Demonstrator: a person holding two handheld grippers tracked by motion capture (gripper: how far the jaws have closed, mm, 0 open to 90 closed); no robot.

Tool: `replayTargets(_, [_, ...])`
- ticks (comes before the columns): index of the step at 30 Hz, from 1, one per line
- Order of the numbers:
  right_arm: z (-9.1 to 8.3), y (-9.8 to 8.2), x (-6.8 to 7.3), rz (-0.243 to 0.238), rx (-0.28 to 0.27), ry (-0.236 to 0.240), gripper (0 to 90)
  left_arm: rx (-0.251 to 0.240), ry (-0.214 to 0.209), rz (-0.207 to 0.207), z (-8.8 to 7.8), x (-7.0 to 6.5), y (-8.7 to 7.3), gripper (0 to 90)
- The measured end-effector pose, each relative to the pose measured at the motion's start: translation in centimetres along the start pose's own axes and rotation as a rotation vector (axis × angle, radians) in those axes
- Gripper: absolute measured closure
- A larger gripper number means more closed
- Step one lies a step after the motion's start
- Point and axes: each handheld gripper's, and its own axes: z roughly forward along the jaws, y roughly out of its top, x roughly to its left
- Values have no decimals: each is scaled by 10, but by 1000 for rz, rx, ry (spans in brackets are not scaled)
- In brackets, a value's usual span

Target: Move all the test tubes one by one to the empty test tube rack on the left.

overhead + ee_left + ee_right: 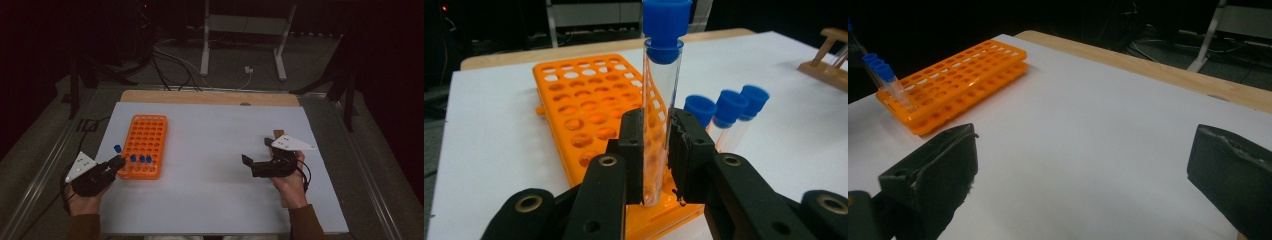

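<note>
The left gripper (pixel 656 150) pinches a capped tube (pixel 662 100) upright over the rack's (pixel 584 112) near corner, beside three seated tubes (pixel 726 112), and, apparently not yet over a hole, it could jam on the grid, while the right gripper (pixel 1083 165) gapes wide, well right of the rack.

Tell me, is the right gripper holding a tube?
No, the right gripper stands wide open over the bare white table.
</note>
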Motion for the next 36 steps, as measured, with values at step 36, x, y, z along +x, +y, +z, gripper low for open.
replayTargets(36, [4, -4, 2, -3, 6, 17, 2, 194, 44, 53, 21, -5, -16, 781])
